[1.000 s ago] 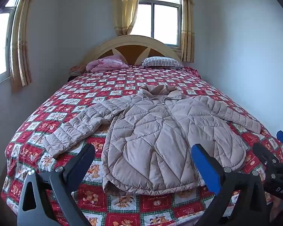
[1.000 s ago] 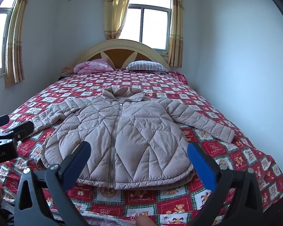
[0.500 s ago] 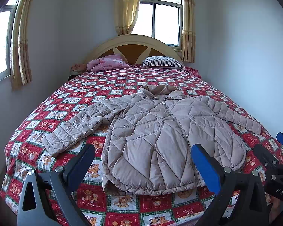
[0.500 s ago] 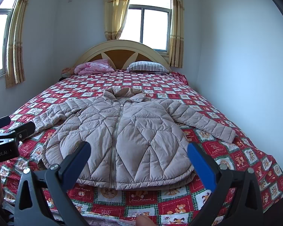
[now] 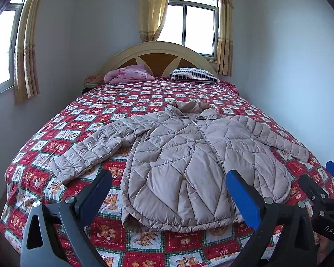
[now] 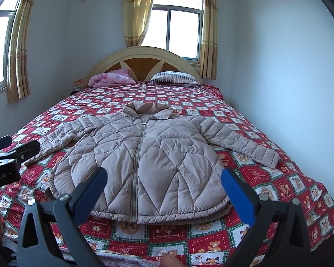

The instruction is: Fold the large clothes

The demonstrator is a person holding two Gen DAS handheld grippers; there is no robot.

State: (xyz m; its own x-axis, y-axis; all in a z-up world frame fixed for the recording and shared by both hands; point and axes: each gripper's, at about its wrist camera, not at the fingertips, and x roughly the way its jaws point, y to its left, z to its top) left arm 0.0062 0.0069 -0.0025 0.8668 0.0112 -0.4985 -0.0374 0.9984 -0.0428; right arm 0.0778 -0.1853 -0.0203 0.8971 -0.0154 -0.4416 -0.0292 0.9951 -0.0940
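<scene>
quilted puffer jacket (image 6: 144,166) flat, zipped, on bed (image 6: 278,200) | both hand-held grippers (image 5: 167,200) (image 6: 164,191) spread wide, empty | soft, bulky, slippery | grasp sleeve cuffs, hem corners

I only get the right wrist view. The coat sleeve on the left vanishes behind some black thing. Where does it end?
Observer: Its cuff lies flat on the bedspread, apart from the hem of the coat.
Operator: And the black thing?
Observer: The left gripper; its own camera shows it open, holding nothing.
Operator: Is mine seen there?
Observer: Yes, the right gripper shows at the right edge, open too.
</scene>
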